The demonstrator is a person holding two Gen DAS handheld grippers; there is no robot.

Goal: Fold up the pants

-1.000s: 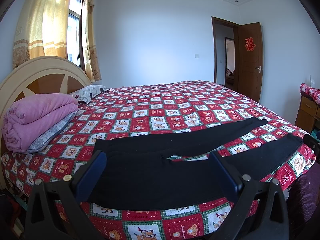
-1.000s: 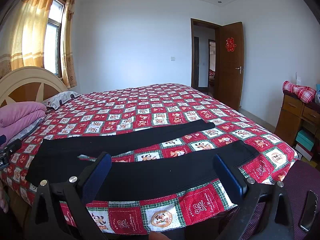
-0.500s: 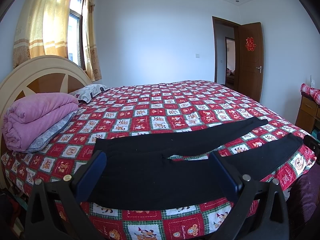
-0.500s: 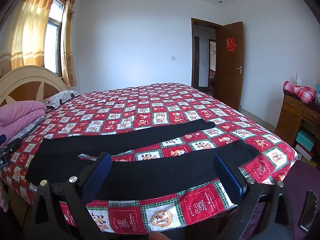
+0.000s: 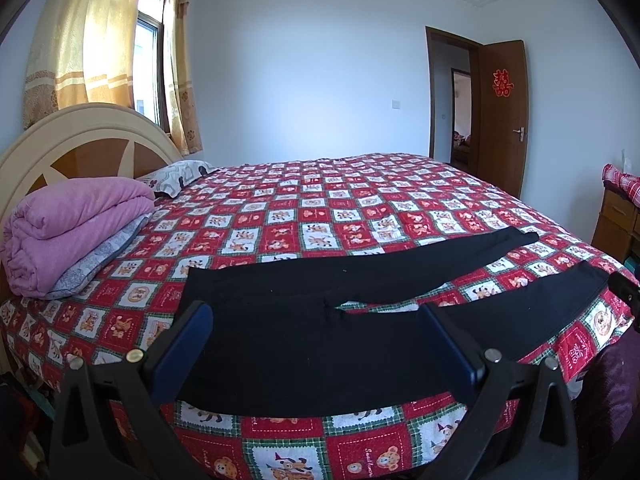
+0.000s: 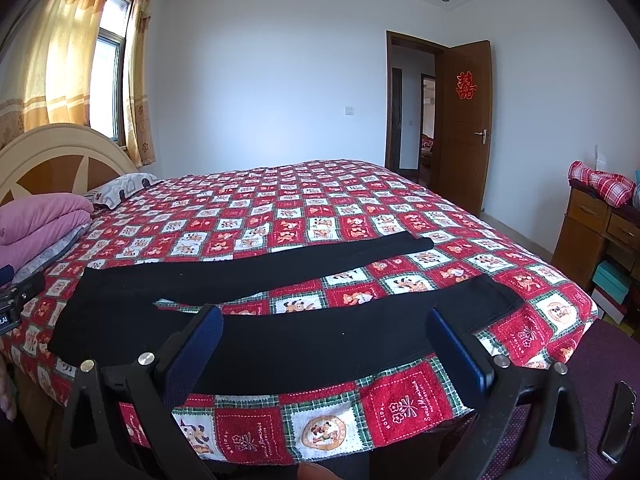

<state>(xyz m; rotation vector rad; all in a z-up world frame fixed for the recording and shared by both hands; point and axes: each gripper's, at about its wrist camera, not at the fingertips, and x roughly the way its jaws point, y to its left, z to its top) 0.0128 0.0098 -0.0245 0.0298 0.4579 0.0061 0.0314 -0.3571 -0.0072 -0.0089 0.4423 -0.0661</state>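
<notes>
- Black pants (image 5: 320,328) lie flat across the near edge of a bed (image 5: 340,208) covered in a red patchwork quilt, waist toward the left of the frame, two legs fanning out to the right.
- In the left wrist view, the left hand-held gripper (image 5: 316,344) sits at the bottom of the frame, just short of the bed's edge, with the seat and crotch of the pants framed between its blue pads (image 5: 184,344).
- That hand-held gripper is spread wide and holds nothing; neither finger appears to touch the cloth.
- In the right wrist view, the right hand-held gripper (image 6: 324,348) hovers at lower centre, the nearer leg of the pants (image 6: 320,340) running between its fingers.
- It too gapes wide and grips nothing.
- The nearer leg's cuff ends at centre right of that view, beside the quilt's corner; the farther leg angles up toward mid-frame.
- A folded pink blanket (image 5: 68,228) rests by the headboard (image 5: 60,148) at left.
</notes>
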